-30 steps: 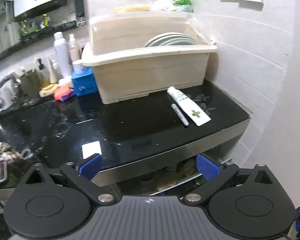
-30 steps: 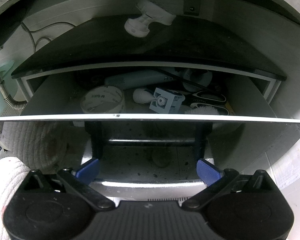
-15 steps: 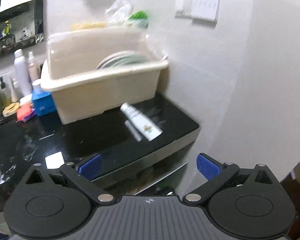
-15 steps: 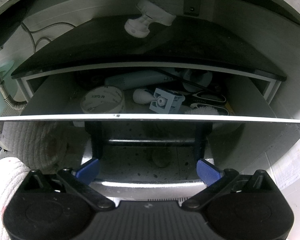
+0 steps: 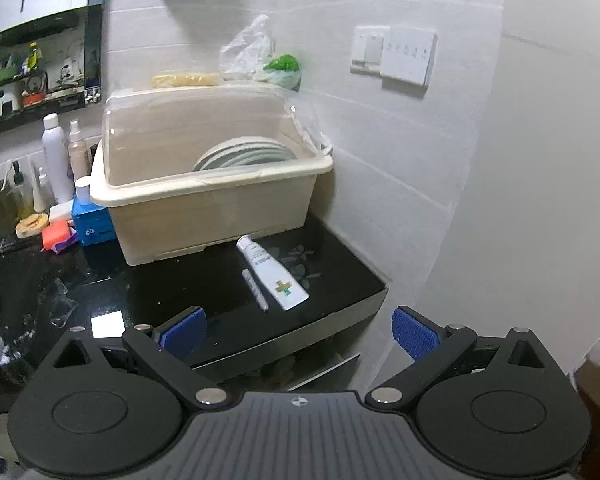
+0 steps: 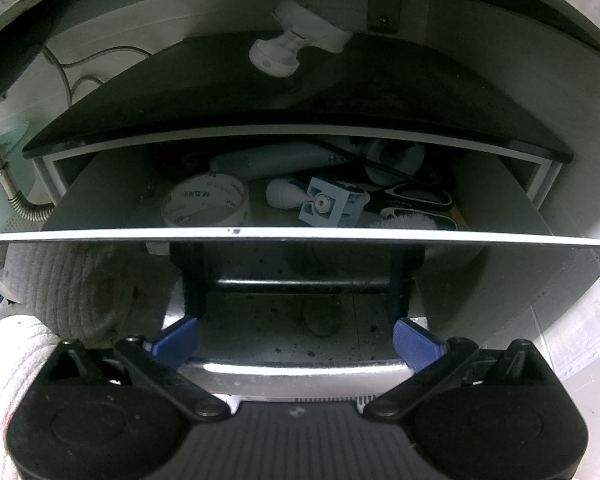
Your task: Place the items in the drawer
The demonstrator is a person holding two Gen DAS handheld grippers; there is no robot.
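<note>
In the left wrist view a white tube [image 5: 272,278] and a thin white pen [image 5: 255,289] lie side by side on the black counter [image 5: 172,292], in front of a beige dish rack [image 5: 204,196]. My left gripper [image 5: 298,334] is open and empty, held back from the counter's front edge. In the right wrist view the drawer [image 6: 300,234] stands open, holding a tape roll [image 6: 204,204], a light blue block [image 6: 332,206], scissors [image 6: 416,200] and other items. My right gripper [image 6: 296,342] is open and empty, level with the drawer's glossy front, its handle bar [image 6: 300,284] between the fingers.
Bottles [image 5: 56,156], a blue box [image 5: 94,226] and small clutter stand left of the dish rack. A white card [image 5: 108,324] lies near the counter's front. A tiled wall [image 5: 440,184] with switches [image 5: 394,56] bounds the right side. A white hook [image 6: 296,44] hangs above the drawer.
The left gripper's view swung right and then partly back, and now sits higher and farther from the counter. The right gripper and the drawer have not moved.
</note>
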